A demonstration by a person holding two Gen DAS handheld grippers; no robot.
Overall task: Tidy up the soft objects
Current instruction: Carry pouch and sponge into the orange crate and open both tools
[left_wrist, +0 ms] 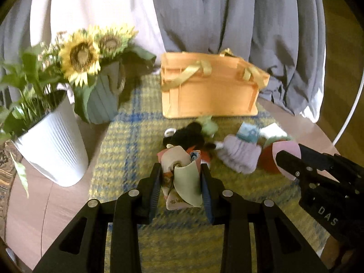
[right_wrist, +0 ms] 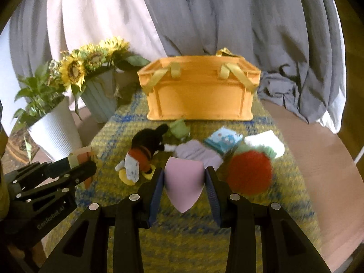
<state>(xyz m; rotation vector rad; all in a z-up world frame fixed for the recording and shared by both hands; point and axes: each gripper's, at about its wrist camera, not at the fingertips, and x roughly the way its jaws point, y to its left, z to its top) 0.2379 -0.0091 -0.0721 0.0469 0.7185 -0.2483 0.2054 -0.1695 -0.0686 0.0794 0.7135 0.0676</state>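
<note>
My left claw (left_wrist: 180,178) is squeezed tight on a soft cloth pouch with pale green and pink flaps (left_wrist: 182,177), and my right claw (right_wrist: 184,182) is squeezed tight on a smooth pink shield-shaped pad (right_wrist: 183,183). Straight ahead of both claws, past everything else, stands the orange plastic basket with yellow ribbon handles (right_wrist: 200,95). Between my claws and it lie a black plush toy in a red shirt (right_wrist: 145,152), a fuzzy red ball (right_wrist: 249,173) just right of my right claw, and a lilac knitted cloth (right_wrist: 198,154).

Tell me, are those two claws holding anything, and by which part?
Both are. The left gripper pinches a small cream and pink fabric item across its middle. The right gripper squeezes a pink shield-shaped pad by its two side edges.
</note>
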